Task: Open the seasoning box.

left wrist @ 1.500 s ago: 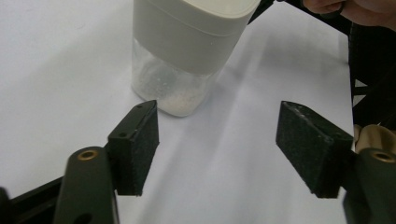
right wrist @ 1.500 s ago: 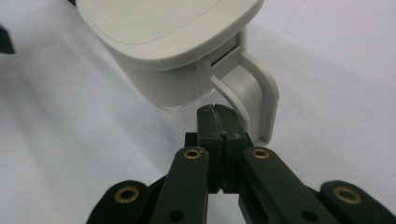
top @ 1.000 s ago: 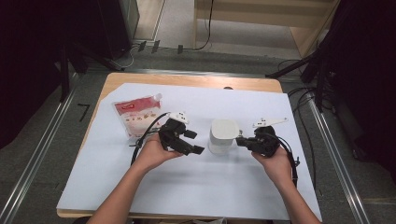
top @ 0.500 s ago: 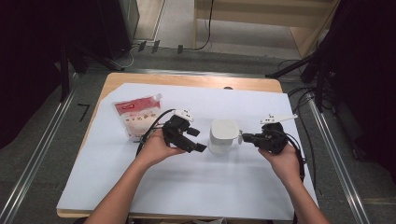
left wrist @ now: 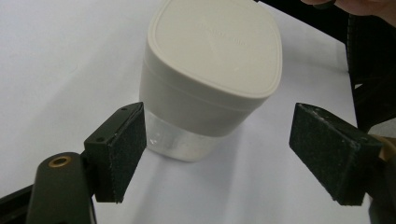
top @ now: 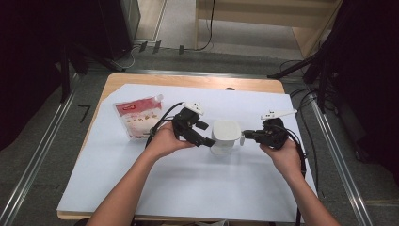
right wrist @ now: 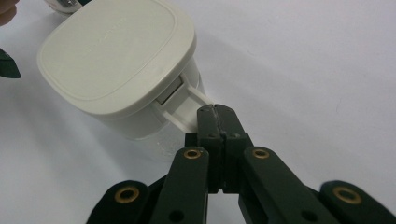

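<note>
Standing at the person's side of the surface (top: 141,188), I see both forearms reach in toward the white lidded container (top: 226,135), my landmark near the middle. The left gripper (top: 203,140), just left of the container, has just been opening its jaws; they are spread wide, pads either side of the clear base without touching it, so I judge it is lining up for a grasp. The right gripper (top: 245,134), from the container's right, is pressed together, pinching the lid's latch tab (right wrist: 194,105). Farther left of the container lies a red-and-white pouch (top: 138,122).
</note>
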`<state>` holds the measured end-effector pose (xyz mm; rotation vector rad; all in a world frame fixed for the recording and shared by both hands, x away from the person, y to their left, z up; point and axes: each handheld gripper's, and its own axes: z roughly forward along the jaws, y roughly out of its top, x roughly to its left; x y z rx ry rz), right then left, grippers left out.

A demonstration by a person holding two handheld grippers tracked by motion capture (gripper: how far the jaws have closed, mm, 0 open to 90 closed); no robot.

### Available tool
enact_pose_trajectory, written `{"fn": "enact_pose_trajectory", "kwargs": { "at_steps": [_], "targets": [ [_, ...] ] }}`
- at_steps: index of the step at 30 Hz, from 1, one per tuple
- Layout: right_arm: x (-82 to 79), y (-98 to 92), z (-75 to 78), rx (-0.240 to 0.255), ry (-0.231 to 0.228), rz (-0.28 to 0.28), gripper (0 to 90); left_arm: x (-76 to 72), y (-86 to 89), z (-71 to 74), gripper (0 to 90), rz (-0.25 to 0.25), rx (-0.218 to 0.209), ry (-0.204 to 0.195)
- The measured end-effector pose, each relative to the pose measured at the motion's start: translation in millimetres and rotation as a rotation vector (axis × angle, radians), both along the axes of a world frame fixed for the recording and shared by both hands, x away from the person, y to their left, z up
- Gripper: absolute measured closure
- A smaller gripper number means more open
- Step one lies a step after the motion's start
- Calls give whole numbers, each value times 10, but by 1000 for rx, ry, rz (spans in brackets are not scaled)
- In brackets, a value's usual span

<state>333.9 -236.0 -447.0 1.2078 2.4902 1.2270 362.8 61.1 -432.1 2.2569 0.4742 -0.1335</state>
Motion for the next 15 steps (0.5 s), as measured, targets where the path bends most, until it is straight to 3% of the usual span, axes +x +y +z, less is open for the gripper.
{"fn": "enact_pose_trajectory", "kwargs": {
  "at_steps": [1, 6, 8, 15],
  "targets": [
    [5, 0, 2, 3, -1, -1, 900, 14, -15, 6, 172, -2, 14, 2],
    [9, -4, -1, 16, -1, -4, 900, 62, -86, -8, 162, -18, 6, 21],
    [7, -2, -2, 16, -3, -6, 900, 61, -115, -29, 162, -16, 21, 0],
    [-4, 2, -2, 9, -8, -11, 900, 68, -191, -94, 160, -15, 11, -5]
  ]
}}
